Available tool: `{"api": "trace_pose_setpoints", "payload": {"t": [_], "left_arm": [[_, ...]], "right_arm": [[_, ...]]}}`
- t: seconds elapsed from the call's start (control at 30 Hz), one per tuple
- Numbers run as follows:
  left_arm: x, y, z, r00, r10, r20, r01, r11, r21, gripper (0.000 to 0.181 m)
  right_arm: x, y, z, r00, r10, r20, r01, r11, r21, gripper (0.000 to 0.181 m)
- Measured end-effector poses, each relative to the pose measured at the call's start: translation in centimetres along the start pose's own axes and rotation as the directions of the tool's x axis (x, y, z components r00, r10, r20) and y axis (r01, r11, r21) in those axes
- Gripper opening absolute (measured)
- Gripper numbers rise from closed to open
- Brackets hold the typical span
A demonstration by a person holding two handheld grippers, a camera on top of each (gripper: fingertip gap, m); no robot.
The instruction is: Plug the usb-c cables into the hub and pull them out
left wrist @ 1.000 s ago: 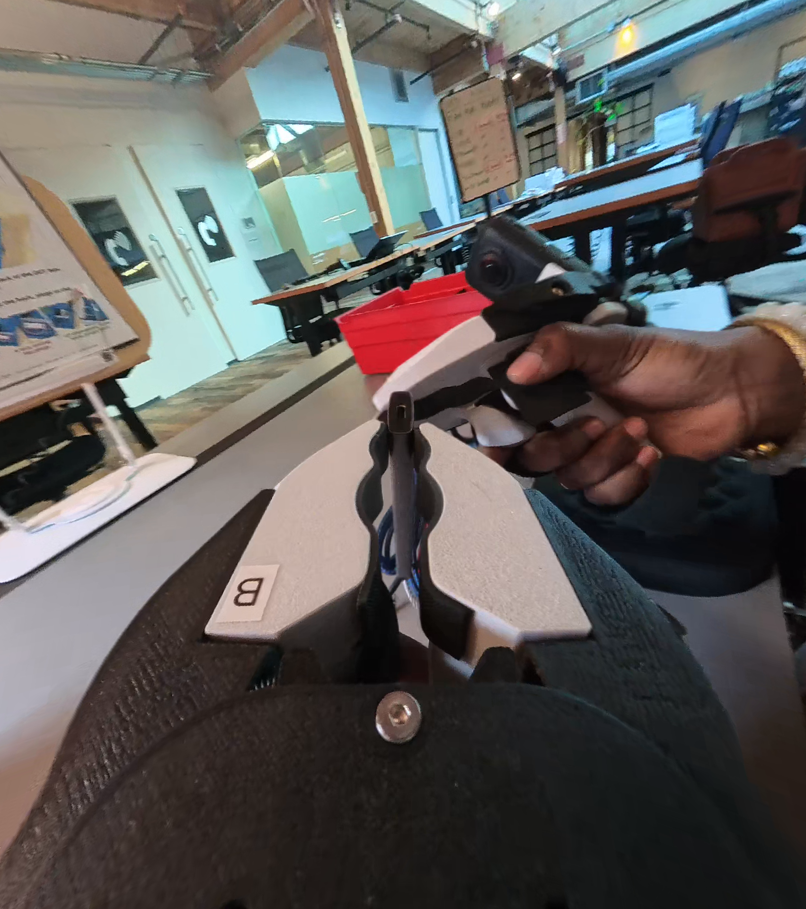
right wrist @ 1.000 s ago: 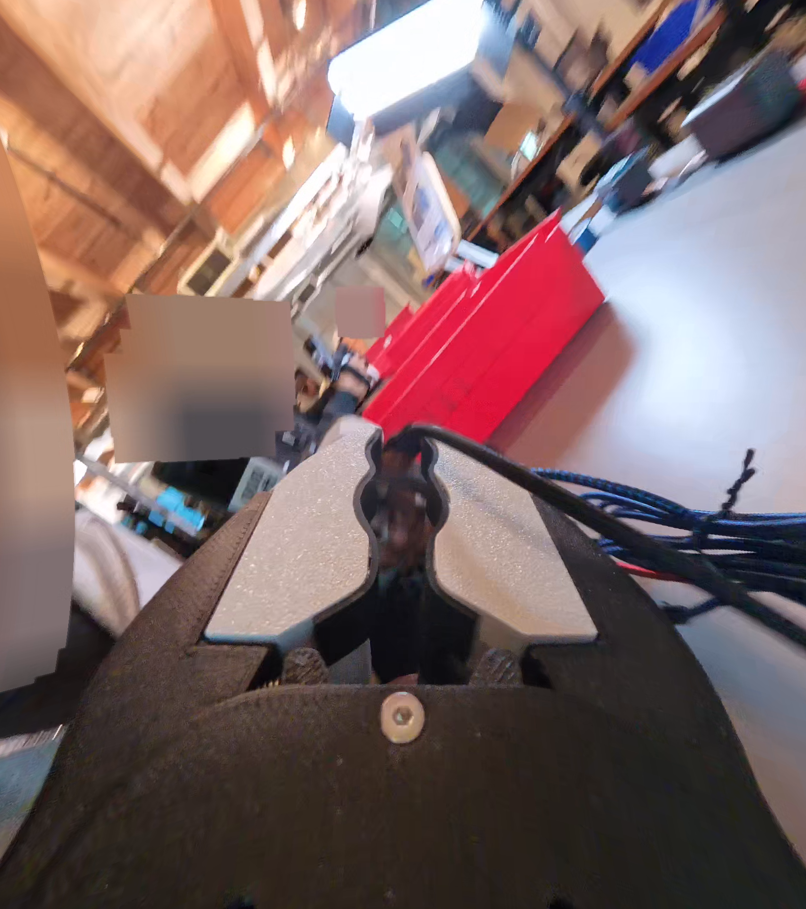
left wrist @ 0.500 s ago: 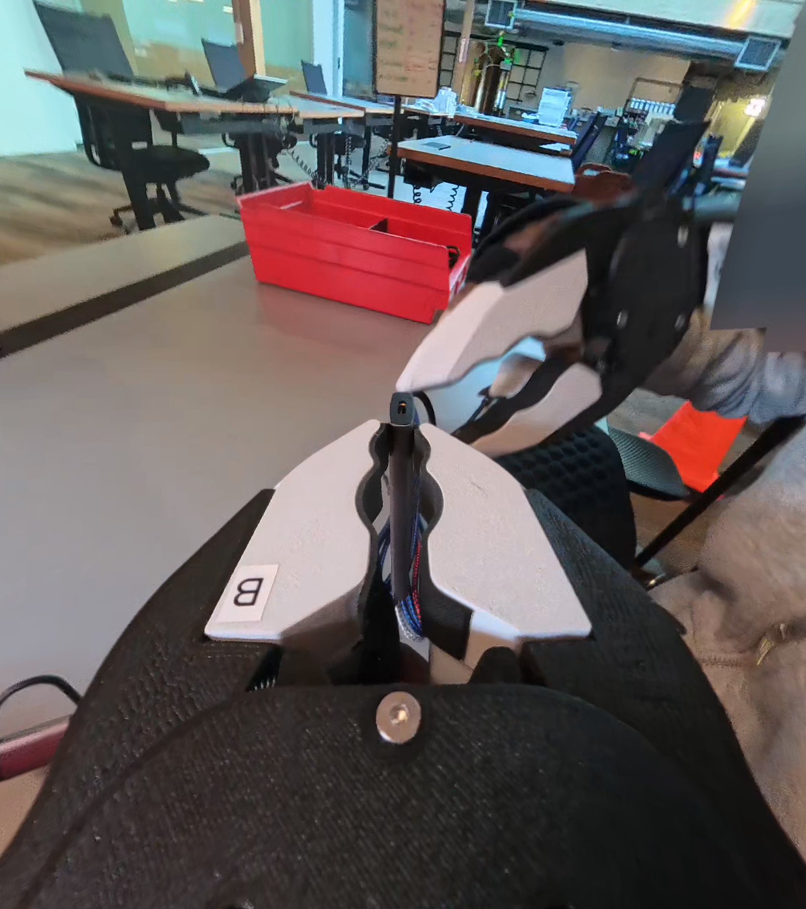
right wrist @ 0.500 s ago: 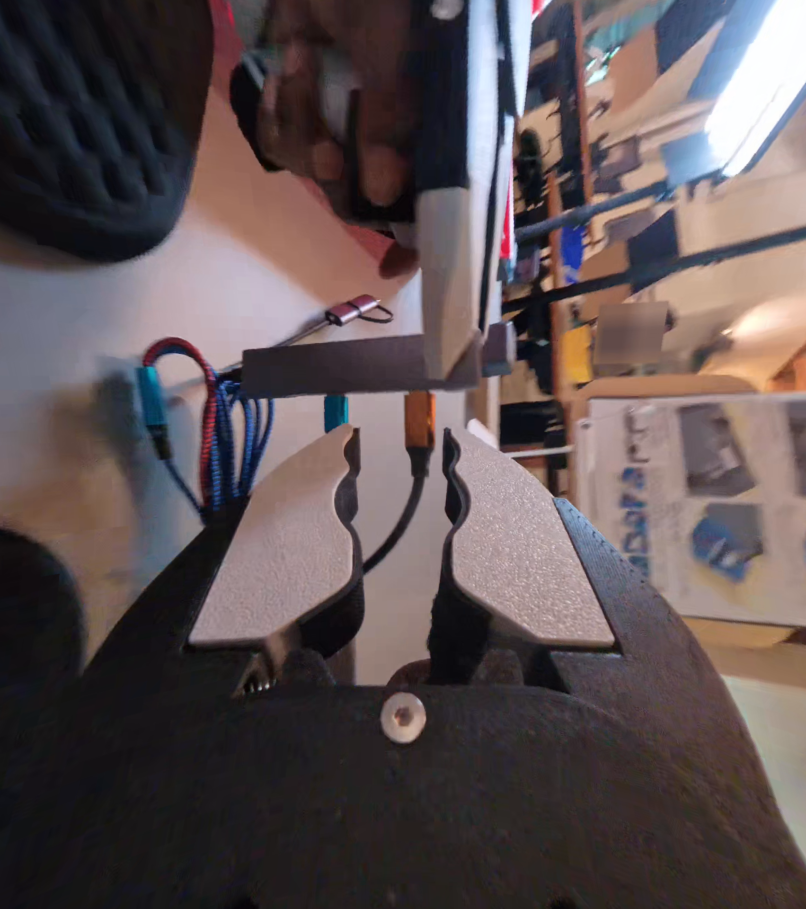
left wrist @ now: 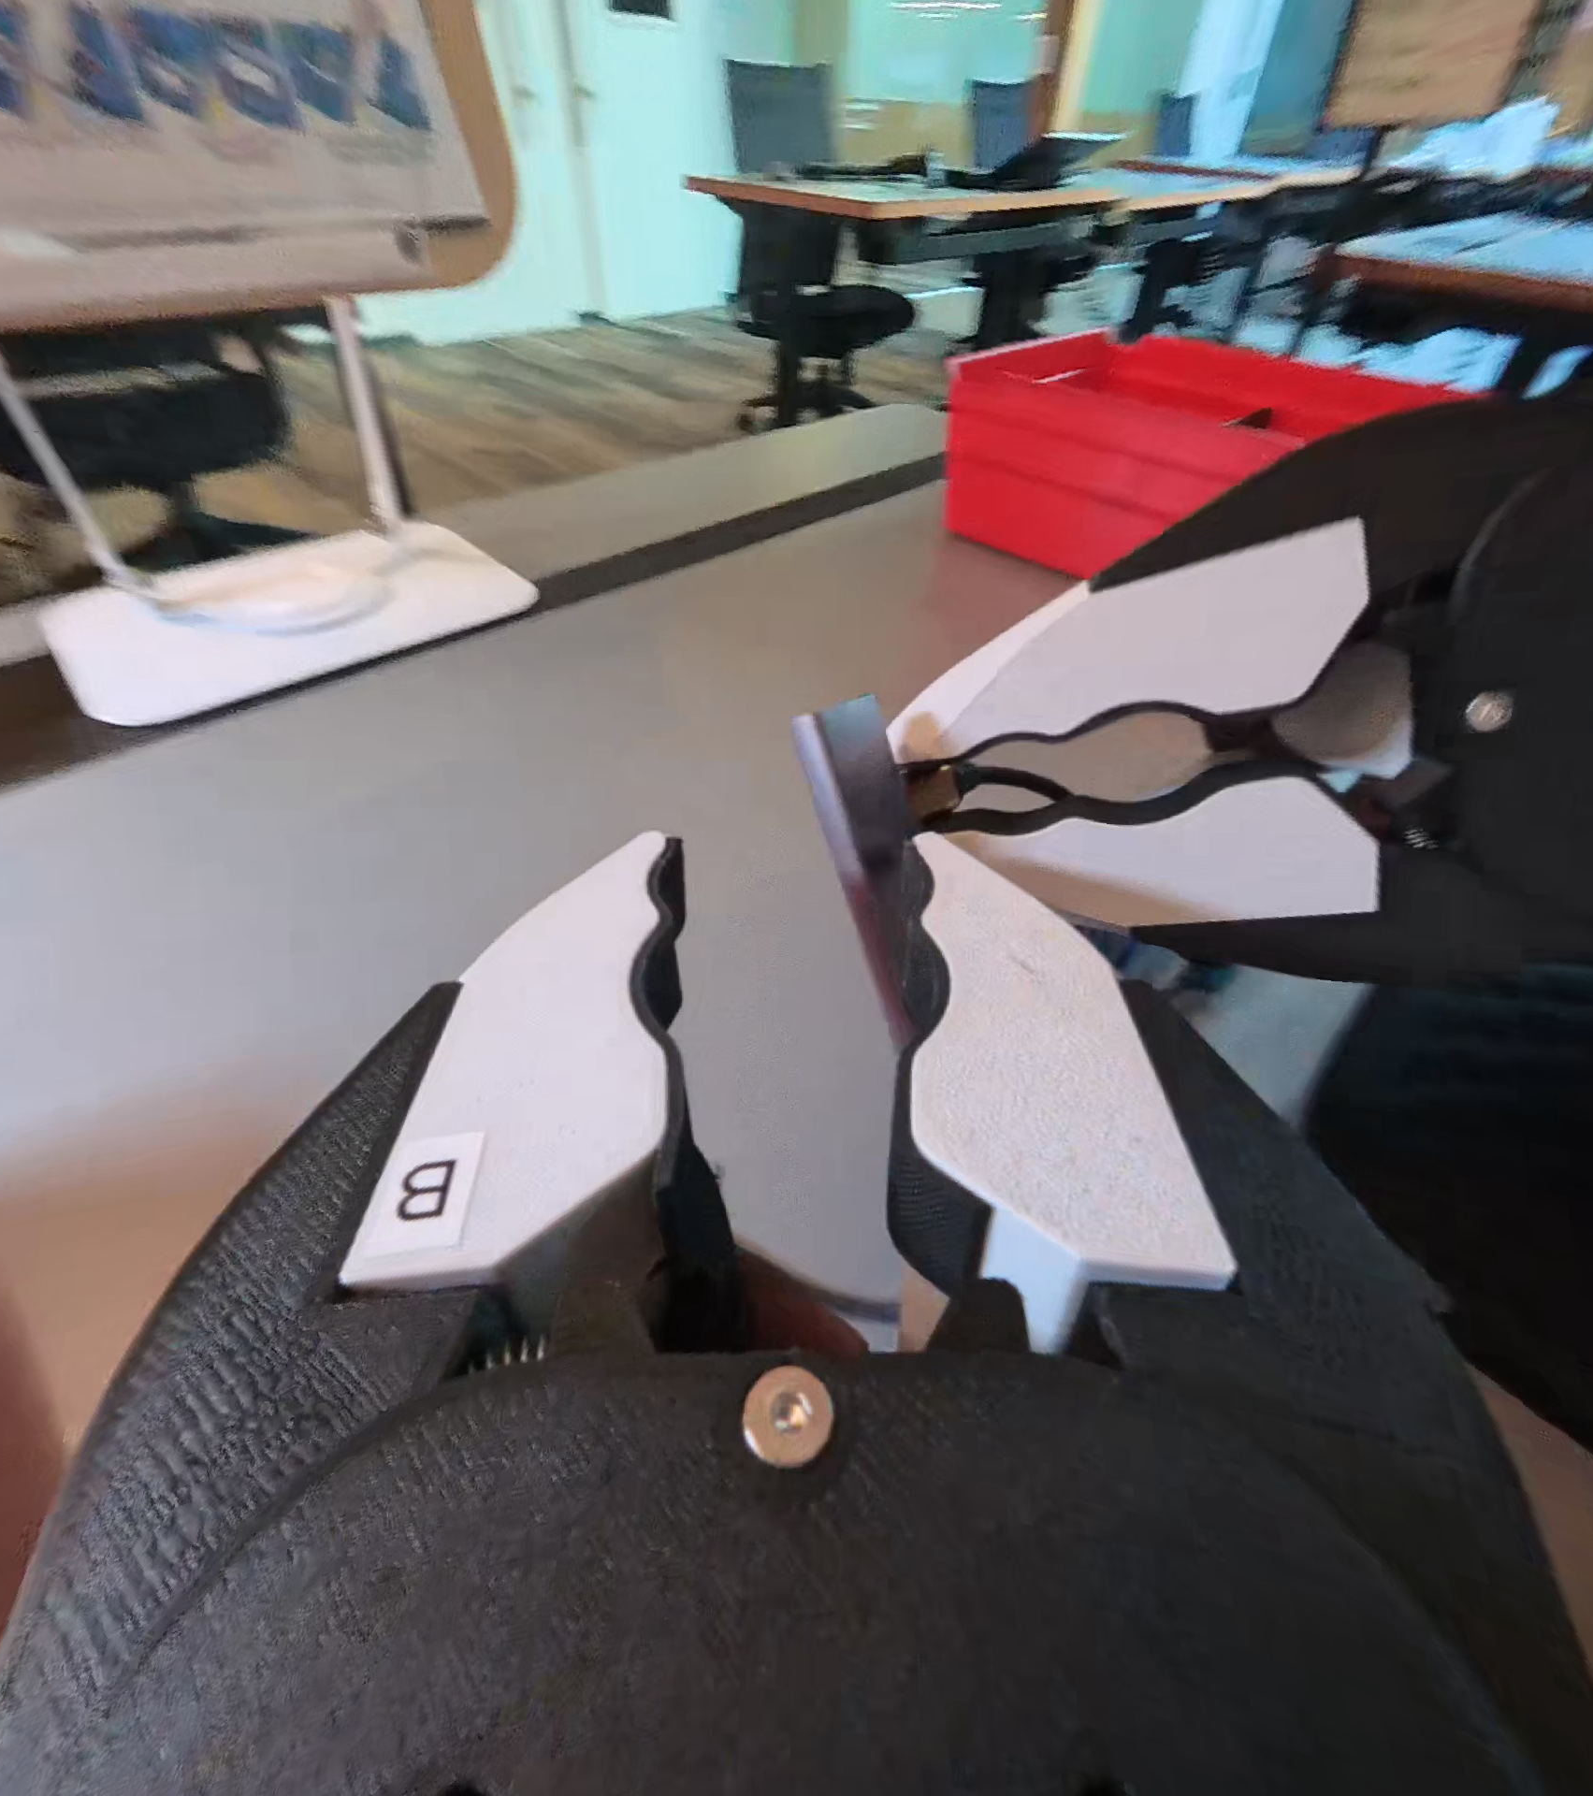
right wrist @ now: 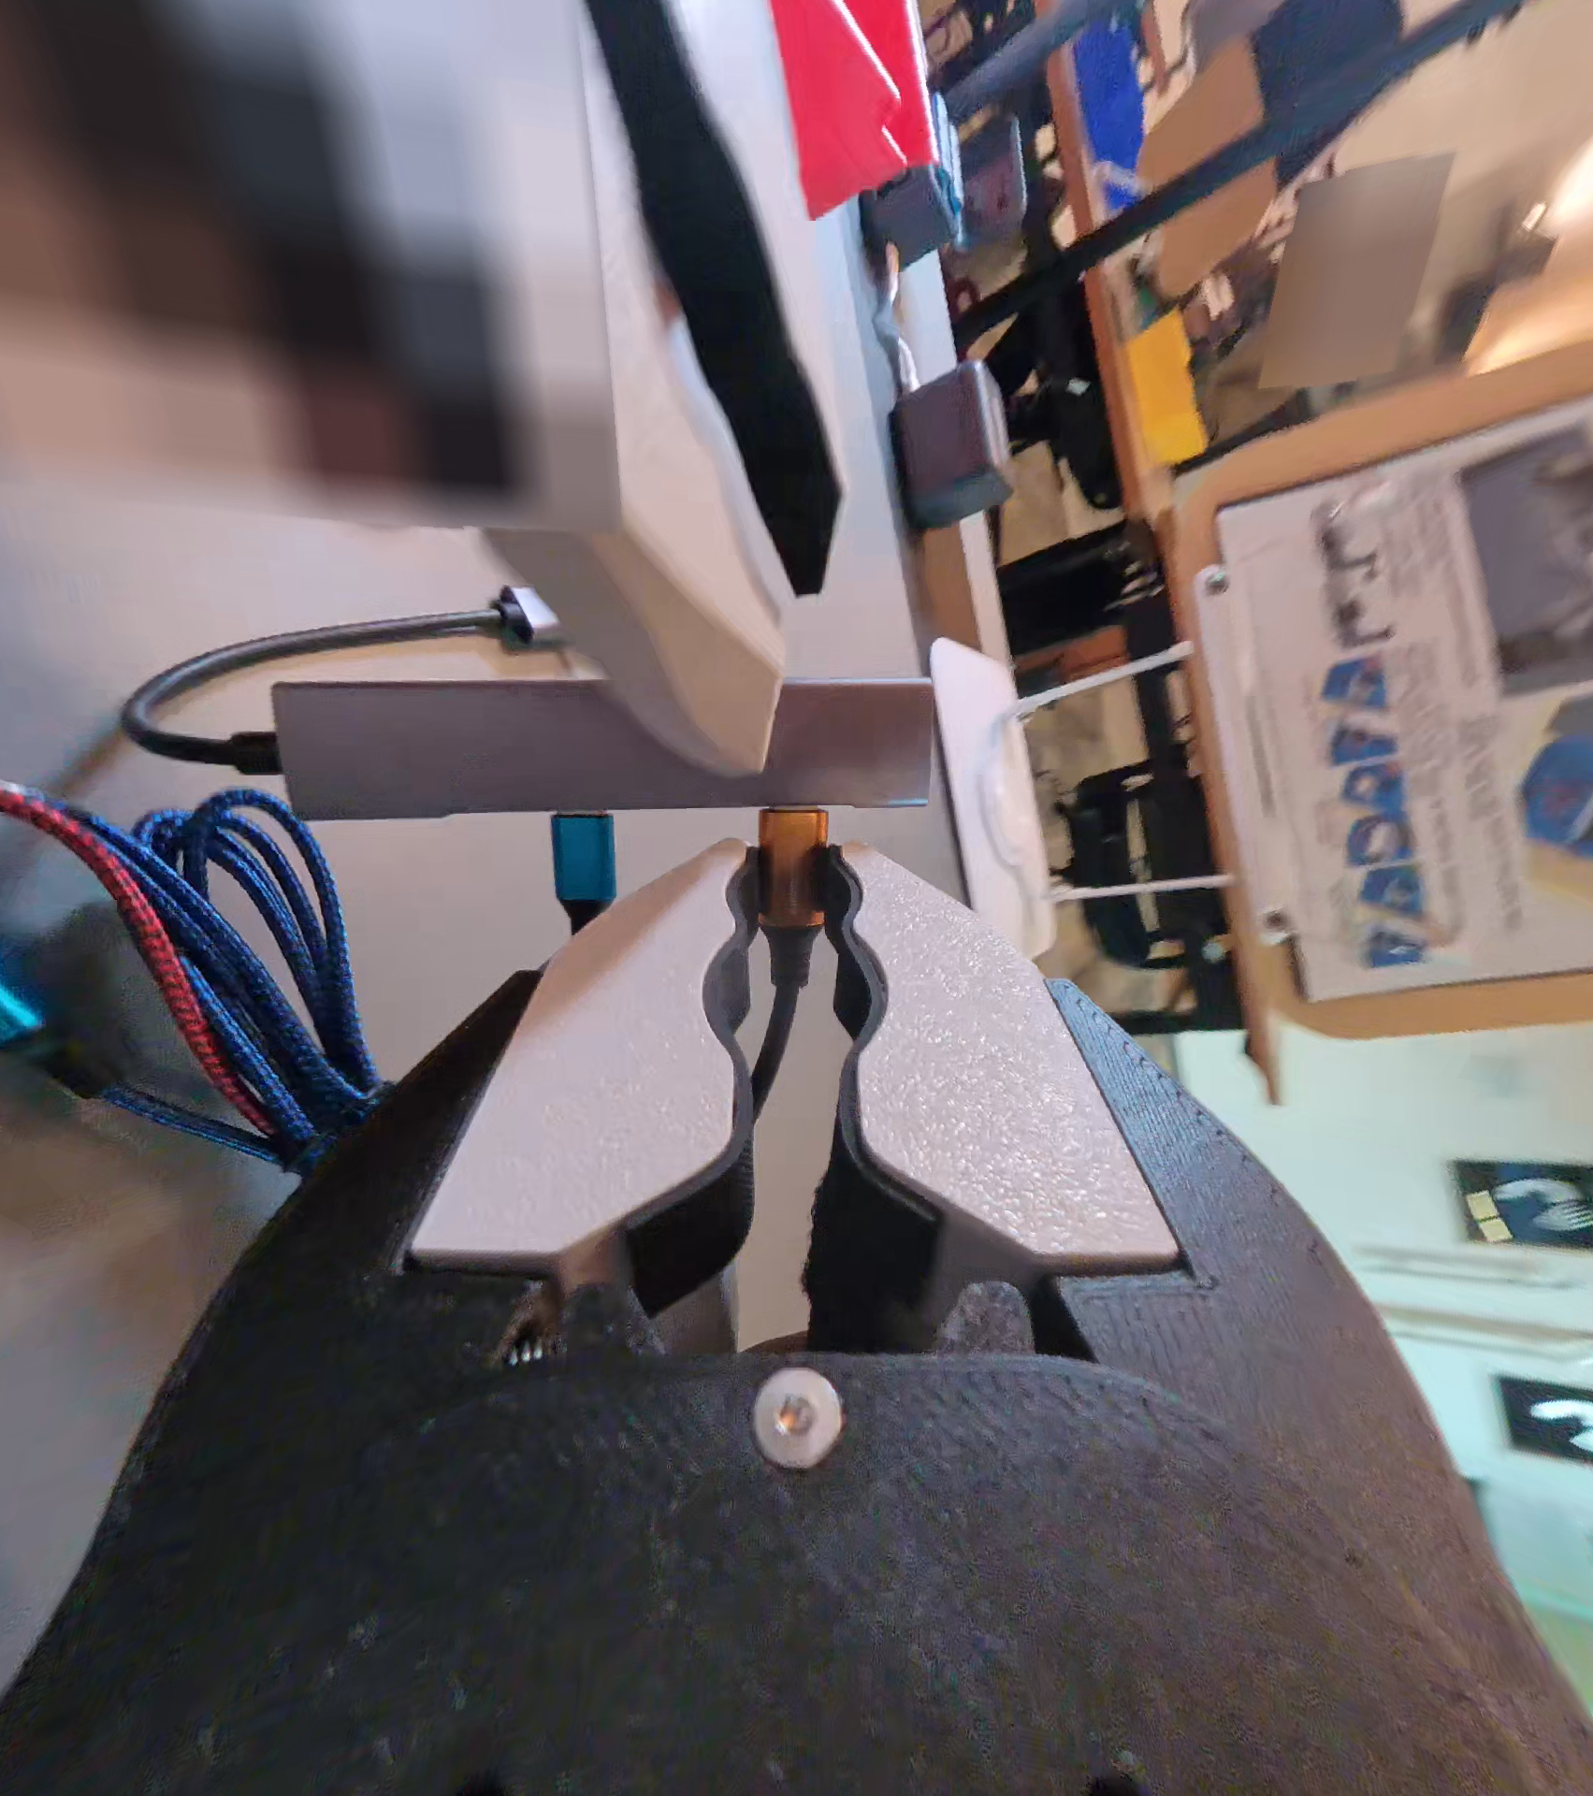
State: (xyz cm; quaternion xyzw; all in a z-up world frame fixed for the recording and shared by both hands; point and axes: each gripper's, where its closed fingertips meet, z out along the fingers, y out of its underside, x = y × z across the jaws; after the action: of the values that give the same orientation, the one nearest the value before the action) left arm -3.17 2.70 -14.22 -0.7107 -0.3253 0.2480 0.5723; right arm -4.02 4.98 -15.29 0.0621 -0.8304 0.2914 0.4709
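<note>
The hub (right wrist: 520, 743) looks a light, stiff, slick metal bar, so I'd take it across its flat faces near the end. The orange plug (right wrist: 792, 870) is small and rigid; best pinched on its shell. My right hand-held gripper (right wrist: 790, 865) is clenched on that plug, seated at the hub's edge at 12 o'clock. My left hand-held gripper (left wrist: 787, 865) is released, spread wide, the hub resting against one finger.

Grey table (left wrist: 306, 875), dark seam strip along far side. Resting on it: red bin (left wrist: 1113, 457) far right, white sign-stand base (left wrist: 287, 622) far left.
</note>
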Motion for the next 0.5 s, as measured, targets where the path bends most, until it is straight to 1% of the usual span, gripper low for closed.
{"api": "trace_pose_setpoints", "payload": {"t": [0.03, 0.07, 0.1, 0.2, 0.27, 0.3, 0.33, 0.37, 0.4, 0.43, 0.47, 0.5], "left_arm": [[0.2, 0.1, 0.3, 0.998, 0.039, 0.042, -0.039, 0.999, -0.001, 0.042], [0.6, 0.4, 0.7, 0.996, 0.074, 0.053, -0.072, 0.997, -0.023, 0.040], [0.7, 0.8, 1.1, 0.993, 0.099, 0.067, -0.096, 0.994, -0.057, 0.030], [-0.1, 1.2, 1.6, 0.970, 0.216, 0.114, -0.205, 0.973, -0.101, 0.032], [-0.6, 1.8, 2.1, 0.937, 0.320, 0.143, -0.299, 0.943, -0.146, 0.033], [-0.8, 2.2, 2.3, 0.928, 0.336, 0.161, -0.311, 0.936, -0.163, 0.033], [-0.9, 2.7, 2.6, 0.935, 0.315, 0.162, -0.289, 0.943, -0.168, 0.035], [-1.3, 3.2, 2.8, 0.938, 0.304, 0.166, -0.273, 0.944, -0.183, 0.040], [-1.4, 3.9, 3.0, 0.944, 0.292, 0.157, -0.256, 0.943, -0.214, 0.040], [-1.3, 4.4, 3.3, 0.952, 0.269, 0.145, -0.231, 0.945, -0.232, 0.034], [-0.9, 4.8, 3.5, 0.966, 0.222, 0.129, -0.188, 0.954, -0.234, 0.026], [-0.7, 5.2, 3.8, 0.981, 0.153, 0.117, -0.123, 0.965, -0.232, 0.023]], "right_arm": [[-0.1, 0.0, 0.1, 0.999, 0.052, 0.017, -0.052, 0.999, -0.011, 0.012], [-0.1, 0.1, 0.3, 0.996, 0.090, 0.026, -0.089, 0.996, -0.027, 0.012], [-0.1, 0.4, 0.5, 0.993, 0.117, 0.032, -0.115, 0.992, -0.050, 0.012], [-0.4, 0.8, 0.8, 0.982, 0.184, 0.049, -0.180, 0.981, -0.079, 0.012], [-1.1, 1.4, 1.3, 0.972, 0.223, 0.066, -0.213, 0.968, -0.135, 0.012], [-1.4, 1.7, 1.6, 0.967, 0.244, 0.069, -0.232, 0.961, -0.153, 0.012], [-1.8, 2.1, 1.9, 0.961, 0.266, 0.074, -0.250, 0.953, -0.172, 0.012], [-2.2, 2.4, 2.2, 0.956, 0.284, 0.078, -0.266, 0.946, -0.185, 0.012], [-2.5, 2.5, 2.5, 0.956, 0.285, 0.069, -0.269, 0.946, -0.179, 0.012], [-2.7, 2.7, 2.6, 0.960, 0.278, 0.044, -0.267, 0.950, -0.164, 0.012], [-2.7, 2.8, 2.7, 0.963, 0.269, 0.019, -0.263, 0.953, -0.151, 0.012], [-2.9, 3.0, 2.8, 0.967, 0.256, 0.006, -0.253, 0.957, -0.142, 0.012]]}}
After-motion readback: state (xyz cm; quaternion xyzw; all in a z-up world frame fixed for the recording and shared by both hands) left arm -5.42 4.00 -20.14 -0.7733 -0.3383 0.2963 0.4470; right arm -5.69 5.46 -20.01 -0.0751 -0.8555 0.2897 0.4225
